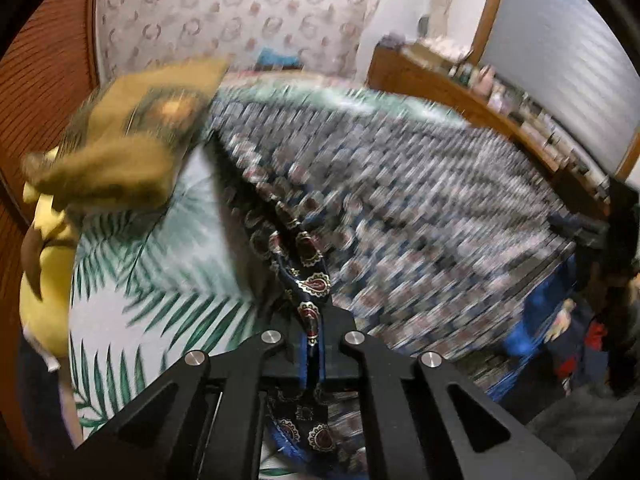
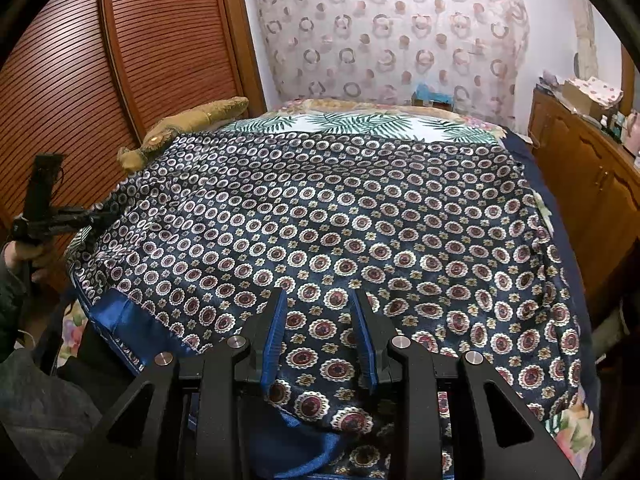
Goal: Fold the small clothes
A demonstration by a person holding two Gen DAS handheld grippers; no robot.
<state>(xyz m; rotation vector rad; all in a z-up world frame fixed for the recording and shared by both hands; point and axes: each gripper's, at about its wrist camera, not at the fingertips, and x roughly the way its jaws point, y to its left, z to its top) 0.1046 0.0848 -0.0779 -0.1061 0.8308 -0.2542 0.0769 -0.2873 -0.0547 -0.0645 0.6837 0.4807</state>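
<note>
The left gripper [image 1: 314, 354], angled downward, pinches the patterned cloth's [image 2: 340, 216] edge (lifted); the right gripper [image 2: 322, 344] hovers parted over its near hem.

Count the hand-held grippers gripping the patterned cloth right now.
1: the left hand-held gripper is shut on the patterned cloth at its left edge. The right hand-held gripper hovers open above the near edge.

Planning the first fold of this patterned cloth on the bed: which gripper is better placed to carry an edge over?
Left. The left gripper is already shut on the patterned cloth at its edge. The right gripper has cloth between its parted fingers; a grip is unclear.
</note>
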